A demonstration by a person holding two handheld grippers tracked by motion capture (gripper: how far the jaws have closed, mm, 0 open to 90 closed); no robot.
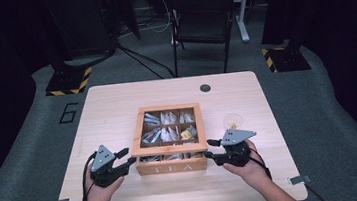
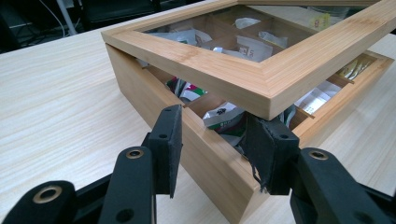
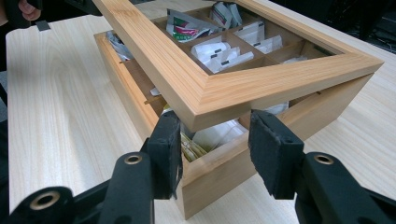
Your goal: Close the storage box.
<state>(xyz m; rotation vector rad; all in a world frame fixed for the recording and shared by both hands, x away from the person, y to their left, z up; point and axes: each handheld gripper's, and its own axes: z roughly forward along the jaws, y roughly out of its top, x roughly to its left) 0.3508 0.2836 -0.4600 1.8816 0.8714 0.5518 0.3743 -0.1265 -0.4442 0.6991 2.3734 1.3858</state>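
Wooden tea box [image 1: 172,166] at centre of frame on light bench [image 1: 112,107], glass-paned lid [image 1: 171,126] raised at the near edge. Left gripper [image 1: 128,161] and right gripper [image 1: 209,148] at the lid's near corners, jaws open beneath it. Sachets [image 1: 170,132] visible inside compartments.

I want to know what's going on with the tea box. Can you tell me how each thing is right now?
Lid: raised at the front, tilted.
Tea box: partly open, tea bags inside.
Left gripper: open, at a front corner.
Right gripper: open, under a lid corner.
Chair: upright, unoccupied.
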